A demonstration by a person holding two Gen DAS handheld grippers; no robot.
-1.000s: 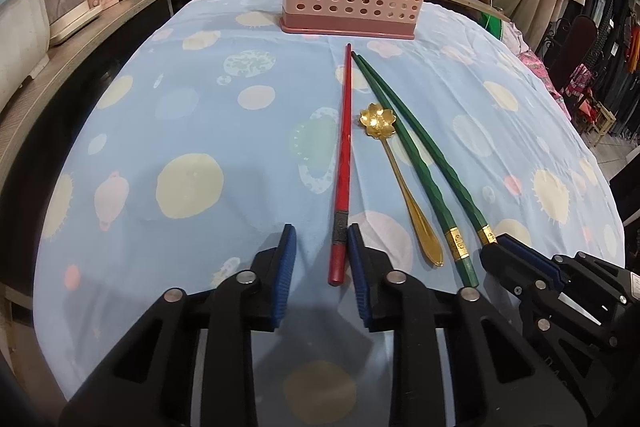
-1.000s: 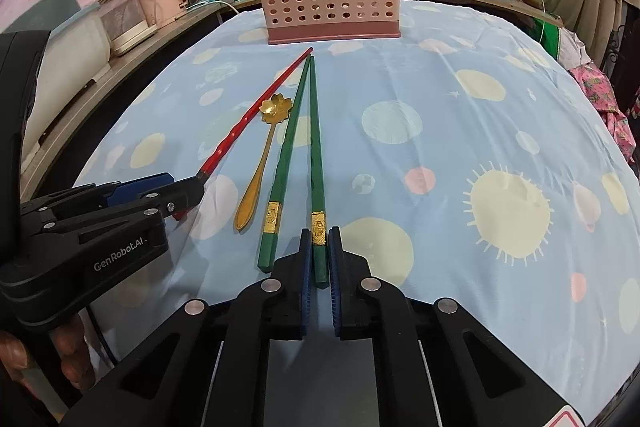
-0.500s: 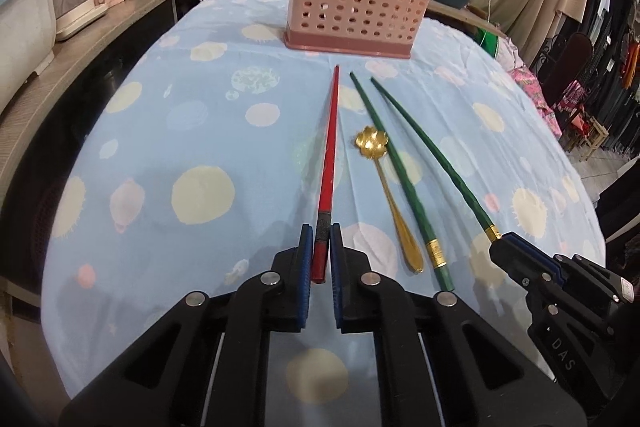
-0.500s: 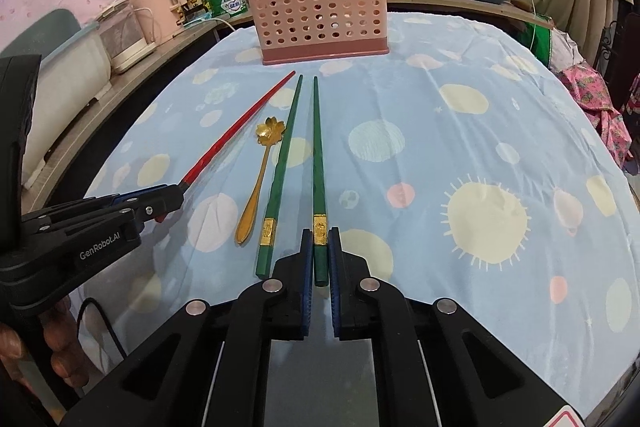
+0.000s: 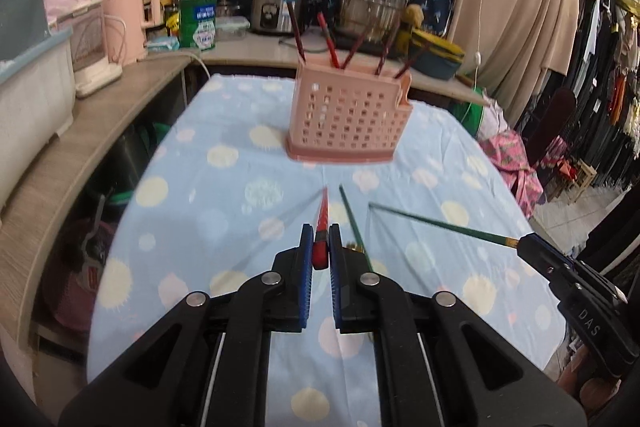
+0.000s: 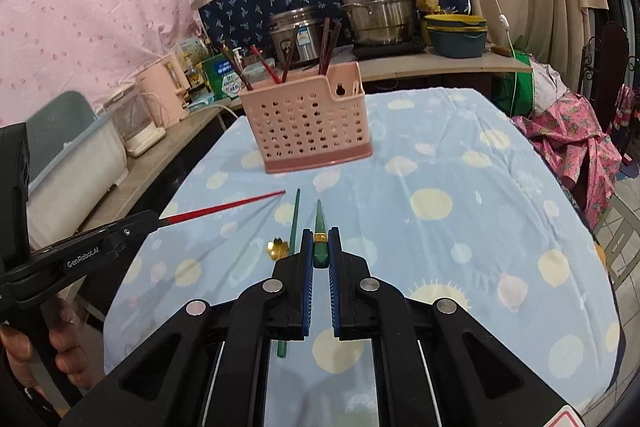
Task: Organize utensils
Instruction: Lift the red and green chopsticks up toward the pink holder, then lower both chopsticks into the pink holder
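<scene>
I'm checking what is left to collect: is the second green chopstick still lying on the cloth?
Yes. The second green chopstick lies flat on the tablecloth beside the gold spoon, gripped by neither gripper.

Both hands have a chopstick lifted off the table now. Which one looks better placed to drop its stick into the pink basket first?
Probably the left. Its gripper holds the red chopstick aimed almost straight at the pink basket. The right gripper holds a green chopstick, but the basket sits off to its left.
</scene>
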